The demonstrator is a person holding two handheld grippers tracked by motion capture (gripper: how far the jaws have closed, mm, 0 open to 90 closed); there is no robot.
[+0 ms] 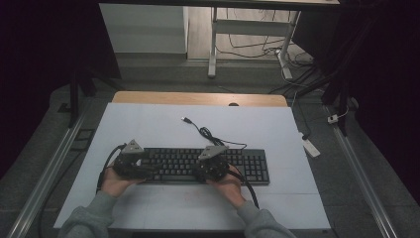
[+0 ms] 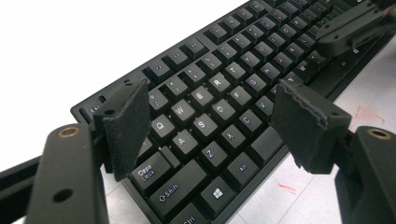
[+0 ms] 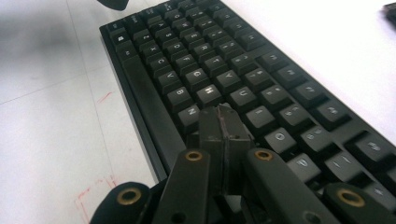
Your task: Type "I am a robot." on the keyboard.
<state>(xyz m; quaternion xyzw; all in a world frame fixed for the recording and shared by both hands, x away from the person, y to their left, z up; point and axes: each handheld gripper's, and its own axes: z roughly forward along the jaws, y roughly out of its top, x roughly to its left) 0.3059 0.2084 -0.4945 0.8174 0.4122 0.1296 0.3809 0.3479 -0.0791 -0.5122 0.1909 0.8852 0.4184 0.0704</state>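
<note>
Right gripper [image 3: 223, 112] jaws pressed together over keyboard [image 3: 224, 70] centre, left gripper [image 2: 210, 126] jaws held apart, bare white table [image 1: 148, 119] seen upper left.

Grey sleeves [image 1: 94, 213]; black tongs [image 1: 130, 166] with brass screws, grey plates.

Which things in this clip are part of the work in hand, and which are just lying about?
In the job:
- black keyboard
- left tool, jaws open over the keyboard's left end
- right tool, jaws shut, tips over the J key area

Lying about:
- the keyboard's loose USB cable on the white table
- white power strip on the floor
</note>
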